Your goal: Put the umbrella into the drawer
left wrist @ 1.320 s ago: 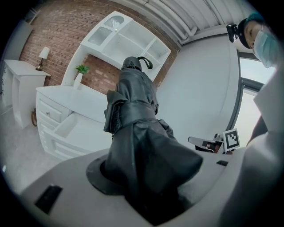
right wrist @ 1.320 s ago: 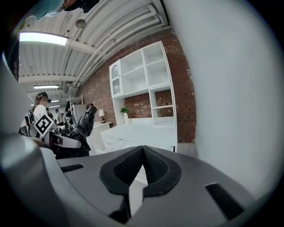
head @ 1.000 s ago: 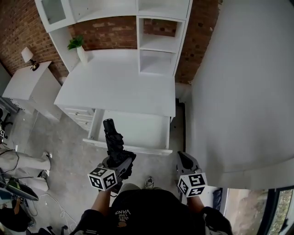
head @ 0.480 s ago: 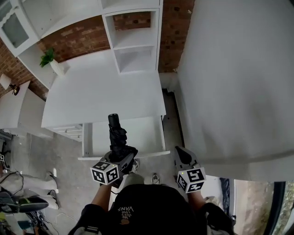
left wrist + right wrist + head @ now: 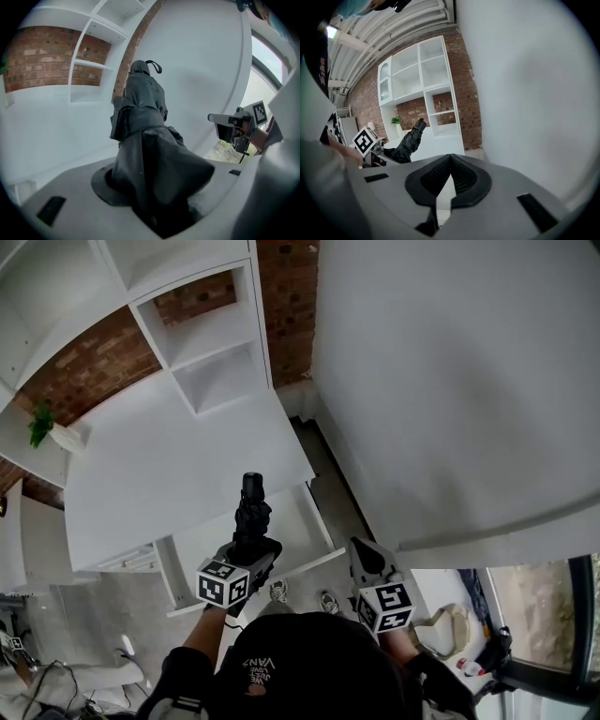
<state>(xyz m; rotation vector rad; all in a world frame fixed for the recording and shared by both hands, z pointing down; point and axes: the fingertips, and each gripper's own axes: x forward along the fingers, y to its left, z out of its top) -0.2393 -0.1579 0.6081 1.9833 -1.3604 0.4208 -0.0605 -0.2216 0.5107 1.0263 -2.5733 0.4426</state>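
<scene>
My left tongs (image 5: 246,557) are clamped on the near end of the folded black umbrella (image 5: 251,512), which juts out above the open drawer (image 5: 298,514) under the white surface (image 5: 169,465). My right tongs (image 5: 362,559) are pinched together, empty. The umbrella looks light. Its loose fabric probably slides over the stiff shaft, so I judge a firm bite through the folds best.

Head view steeply down; gripper views forward, sharing shelves (image 5: 208,381).
</scene>
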